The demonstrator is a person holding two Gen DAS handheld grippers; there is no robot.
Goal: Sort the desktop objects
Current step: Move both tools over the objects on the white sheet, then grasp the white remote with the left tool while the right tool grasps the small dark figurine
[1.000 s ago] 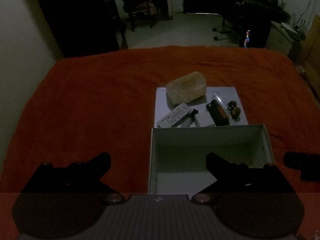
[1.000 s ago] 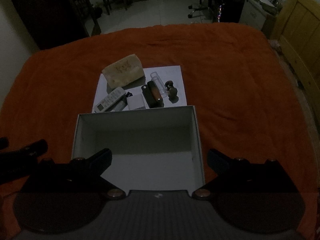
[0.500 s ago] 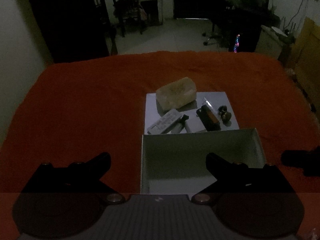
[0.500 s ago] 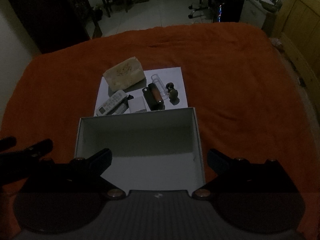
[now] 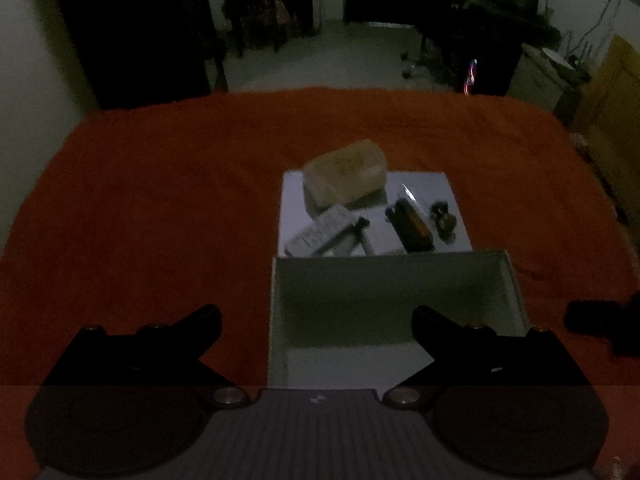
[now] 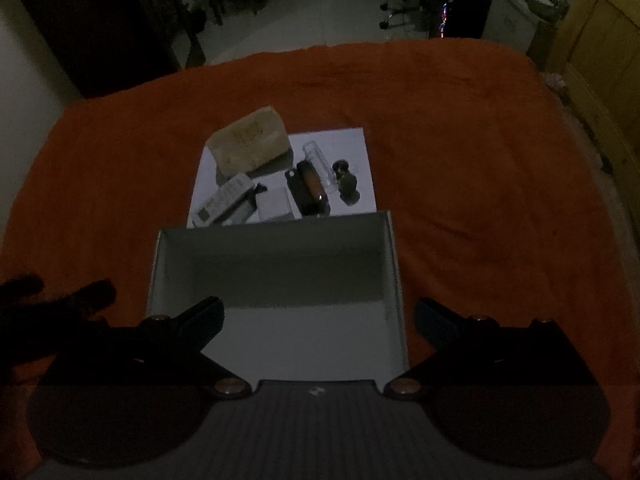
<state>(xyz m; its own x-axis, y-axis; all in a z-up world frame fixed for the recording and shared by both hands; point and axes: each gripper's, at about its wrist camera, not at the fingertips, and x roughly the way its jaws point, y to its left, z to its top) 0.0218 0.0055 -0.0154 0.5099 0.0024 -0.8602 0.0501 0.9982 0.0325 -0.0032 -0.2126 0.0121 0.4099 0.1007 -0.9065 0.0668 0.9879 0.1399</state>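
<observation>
An empty white box [image 5: 396, 276] [image 6: 276, 240] stands on the orange cloth. Behind it a white sheet [image 5: 292, 192] [image 6: 360, 148] carries a beige tissue pack [image 5: 346, 176] [image 6: 250, 150], a white remote [image 5: 320, 234] [image 6: 222, 200], a dark case with an orange side [image 5: 410, 224] [image 6: 308, 192], a clear tube [image 6: 318, 164], a small white box [image 6: 274, 204] and a small dark trinket [image 5: 442, 218] [image 6: 346, 178]. My left gripper [image 5: 316, 320] is open and empty, near the box's left front. My right gripper [image 6: 318, 314] is open and empty over the box's front.
The orange cloth [image 5: 160, 200] covers the whole surface. The right gripper shows as a dark shape at the left view's right edge [image 5: 604, 320]; the left gripper at the right view's left edge [image 6: 52, 300]. Chairs and furniture stand beyond the far edge.
Both grippers have pulled back and tilted up a little; the objects sit lower and smaller in the left view. Nothing on the cloth has moved.
</observation>
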